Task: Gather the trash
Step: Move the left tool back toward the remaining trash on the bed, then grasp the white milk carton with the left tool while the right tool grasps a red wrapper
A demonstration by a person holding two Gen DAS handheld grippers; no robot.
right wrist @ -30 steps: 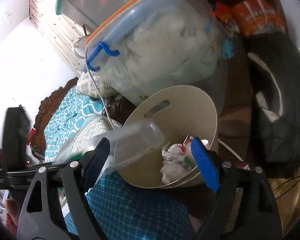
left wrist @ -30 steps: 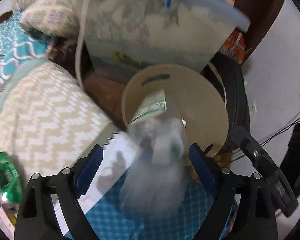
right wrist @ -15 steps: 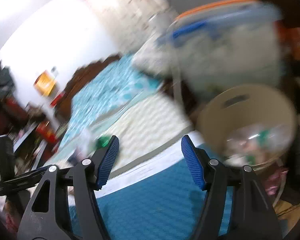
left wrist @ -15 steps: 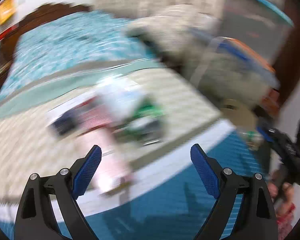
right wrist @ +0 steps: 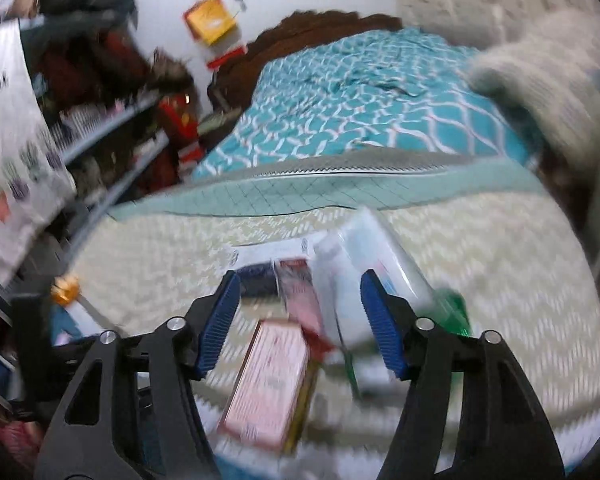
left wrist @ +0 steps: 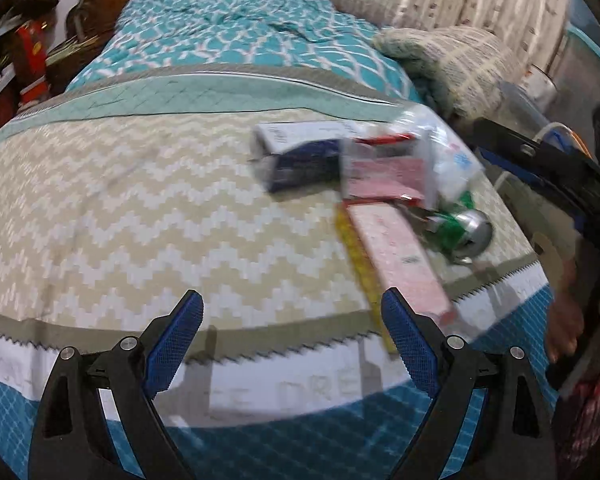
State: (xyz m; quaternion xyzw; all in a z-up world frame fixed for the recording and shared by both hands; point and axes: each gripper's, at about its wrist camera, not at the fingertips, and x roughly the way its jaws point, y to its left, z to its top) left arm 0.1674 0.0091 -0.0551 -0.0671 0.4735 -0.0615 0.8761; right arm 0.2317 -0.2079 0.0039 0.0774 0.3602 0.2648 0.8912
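Note:
A pile of trash lies on the bed's chevron blanket (left wrist: pixel 139 220): a pink flat box (left wrist: pixel 400 256), a blue and white carton (left wrist: pixel 295 152), a clear plastic bag (left wrist: pixel 440 160) and a crushed green can (left wrist: pixel 460 228). My left gripper (left wrist: pixel 291 340) is open and empty, near the bed's front edge, left of the pink box. My right gripper (right wrist: pixel 300 320) is open just over the pile, with the pink box (right wrist: pixel 267 380), a red packet (right wrist: pixel 300 296) and the clear bag (right wrist: pixel 364 256) between and ahead of its fingers. The green can (right wrist: pixel 452 308) sits to its right.
A teal patterned bedspread (left wrist: pixel 239 36) and a knitted pillow (left wrist: pixel 448 60) lie at the back. Cluttered shelves (right wrist: pixel 79 140) stand left of the bed. The other gripper's black arm (left wrist: pixel 548 168) shows at the right edge in the left wrist view.
Both grippers swung left from the beige bin to the bed. The clear plastic item dropped into the bin. The right gripper now hovers over the trash pile.

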